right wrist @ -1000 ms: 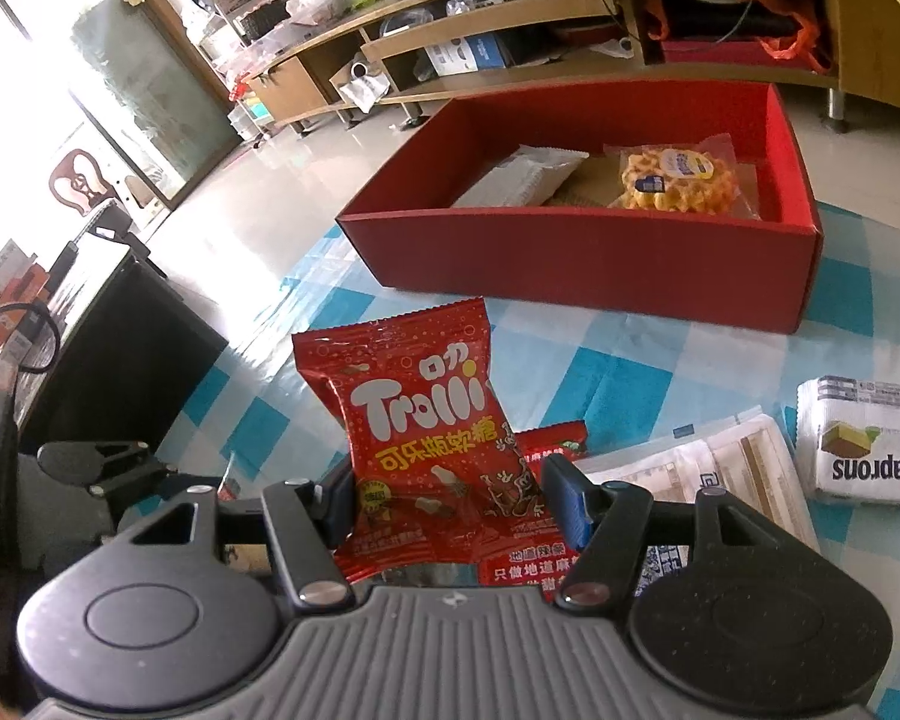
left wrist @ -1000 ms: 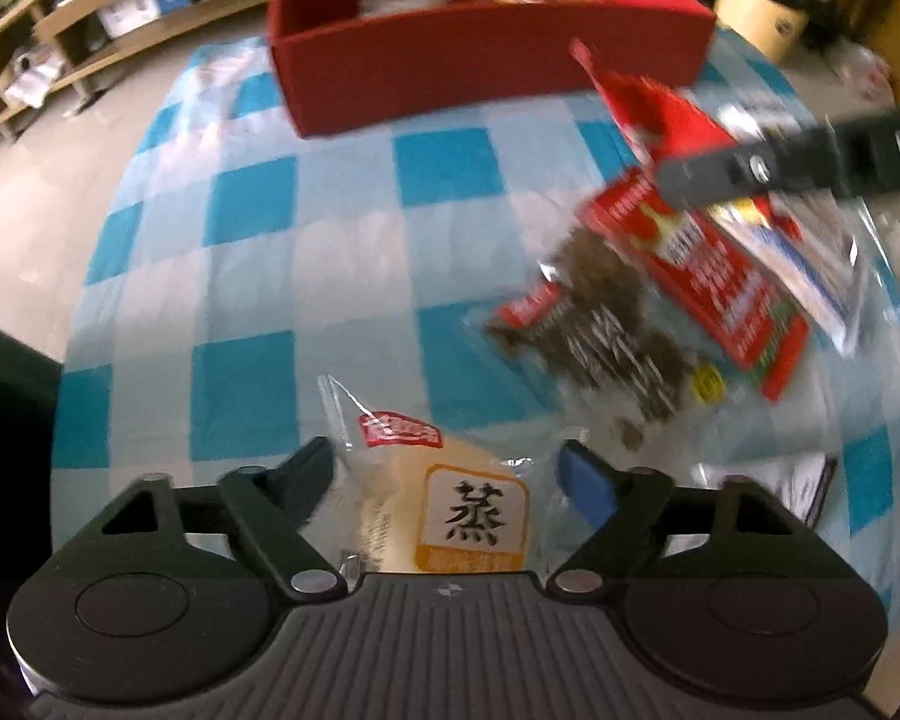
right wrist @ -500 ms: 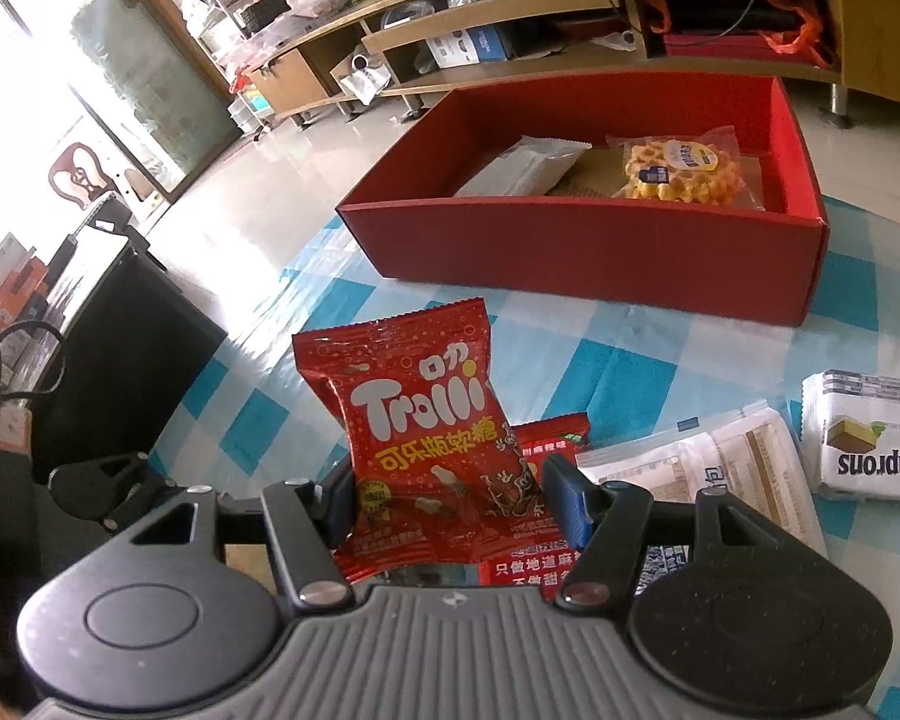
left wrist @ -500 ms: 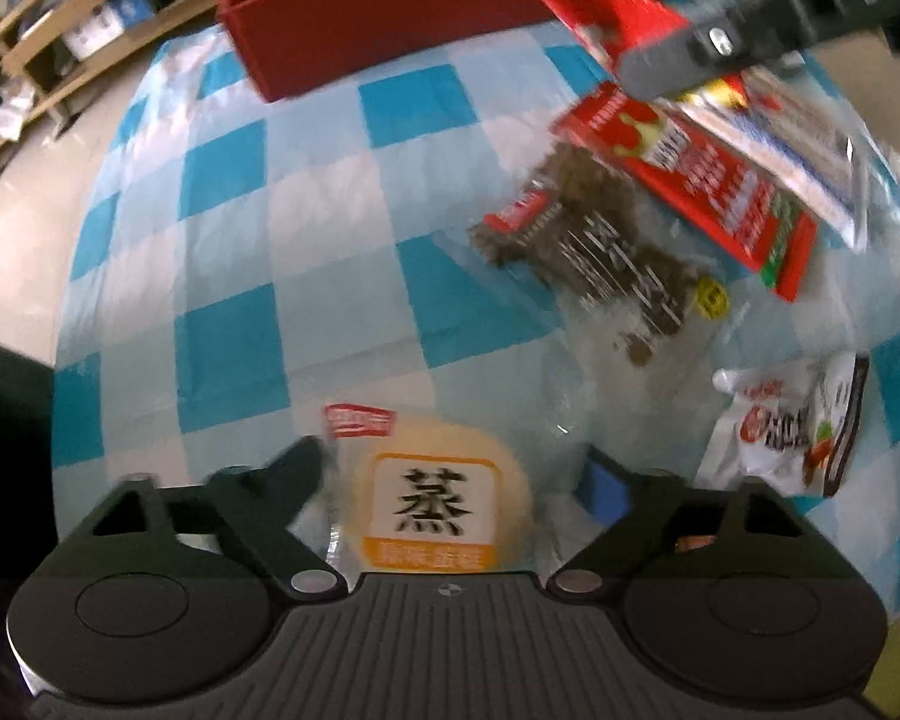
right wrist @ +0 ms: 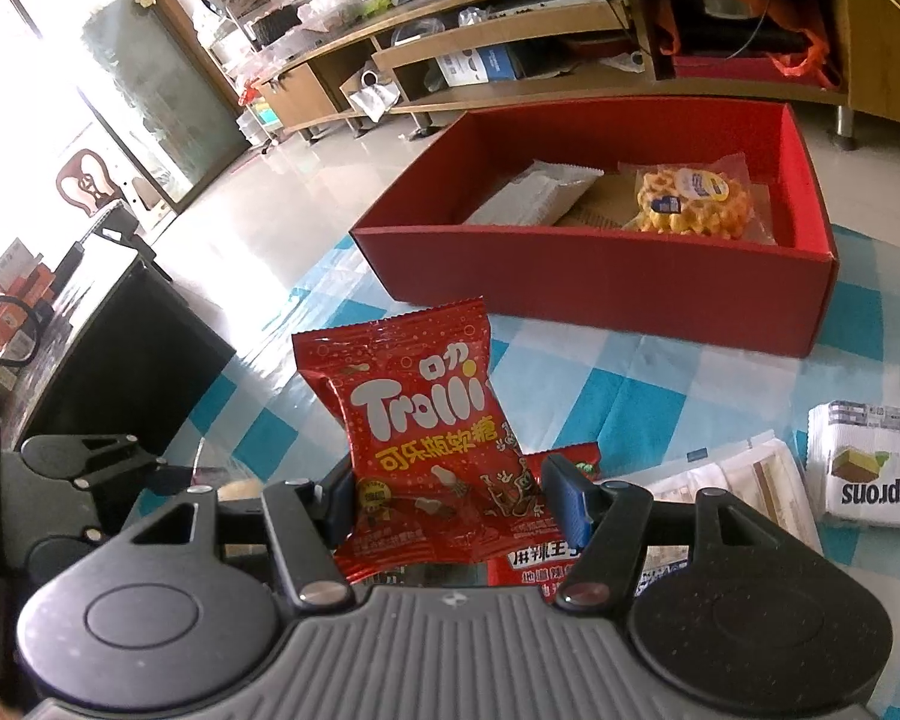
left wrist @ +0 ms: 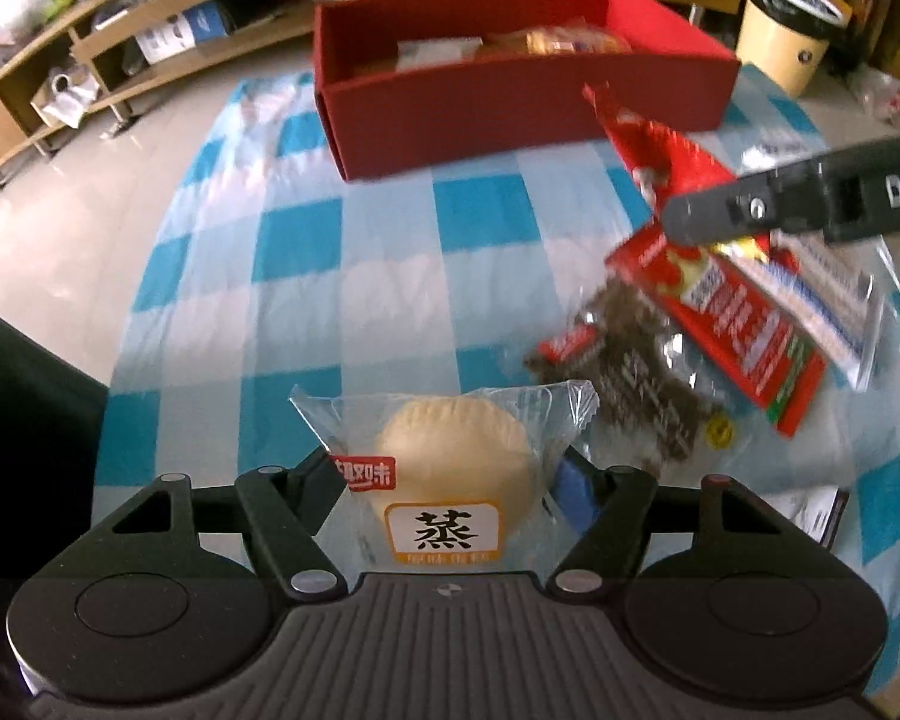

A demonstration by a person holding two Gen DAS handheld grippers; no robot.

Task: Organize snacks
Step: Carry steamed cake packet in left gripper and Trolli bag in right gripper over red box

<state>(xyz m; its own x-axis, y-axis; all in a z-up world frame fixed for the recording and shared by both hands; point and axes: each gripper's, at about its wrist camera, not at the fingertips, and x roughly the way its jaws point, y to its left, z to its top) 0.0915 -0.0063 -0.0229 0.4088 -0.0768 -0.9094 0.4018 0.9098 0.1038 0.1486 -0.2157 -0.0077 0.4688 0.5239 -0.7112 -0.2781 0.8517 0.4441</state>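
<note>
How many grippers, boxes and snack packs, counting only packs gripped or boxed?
Grippers: 2, left, its jaws just closed further on its pack, and right
Red box: 1
Gripped packs: 2, steamed cake pack, Trolli bag
Boxed packs: 2, white packet, waffle pack
Total: 7

The steamed cake (left wrist: 456, 456) sits in a clear, glossy plastic wrapper with crimped ends. The Trolli bag (right wrist: 417, 438) is shiny red foil, creased and catching light. The red box (right wrist: 606, 294) looks like matt cardboard, smooth-walled; inside it at 1 o'clock the waffle pack (right wrist: 687, 198) has a transparent glossy film. The checked cloth (left wrist: 342, 276) over the desk looks thin, slightly sheeny and wrinkled. Each gripper body (right wrist: 450, 654) is matt black plastic, ribbed grey in the middle, with small bright metal pivots.
</note>
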